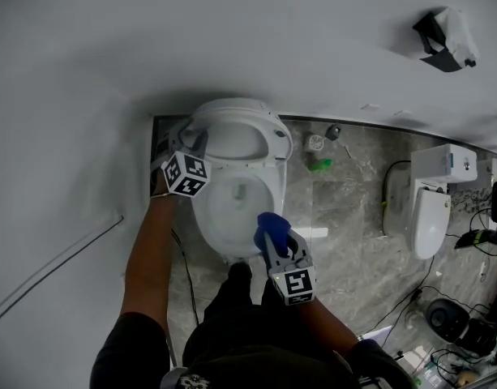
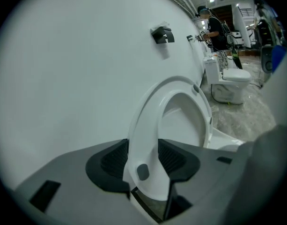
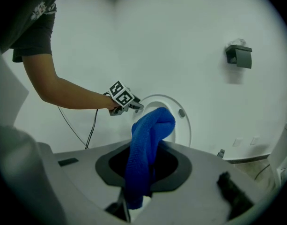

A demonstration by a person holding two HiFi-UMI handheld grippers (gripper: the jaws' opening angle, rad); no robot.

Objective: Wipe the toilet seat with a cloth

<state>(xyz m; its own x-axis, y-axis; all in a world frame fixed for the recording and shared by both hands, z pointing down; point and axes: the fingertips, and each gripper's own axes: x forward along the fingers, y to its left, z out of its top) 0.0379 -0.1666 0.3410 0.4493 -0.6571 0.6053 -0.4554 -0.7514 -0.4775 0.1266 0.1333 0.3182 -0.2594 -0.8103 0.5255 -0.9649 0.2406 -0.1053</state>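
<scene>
The white toilet (image 1: 232, 209) stands against the wall with its seat (image 1: 240, 132) raised upright. My left gripper (image 1: 190, 138) is at the seat's left edge. In the left gripper view the seat's rim (image 2: 148, 125) runs between the open jaws of the left gripper (image 2: 143, 159), with a grey bumper showing on it. My right gripper (image 1: 274, 245) hovers over the front of the bowl, shut on a blue cloth (image 1: 271, 225). In the right gripper view the cloth (image 3: 148, 139) hangs bunched from the right gripper (image 3: 143, 172), and the left gripper (image 3: 135, 106) shows beyond it at the seat (image 3: 180, 121).
A second toilet (image 1: 430, 209) stands on the marble floor at the right, with cables and gear (image 1: 467, 314) near it. A paper holder (image 1: 444, 31) hangs on the wall. Small items (image 1: 319, 164) lie by the wall's foot. The person's legs (image 1: 240, 298) stand right before the bowl.
</scene>
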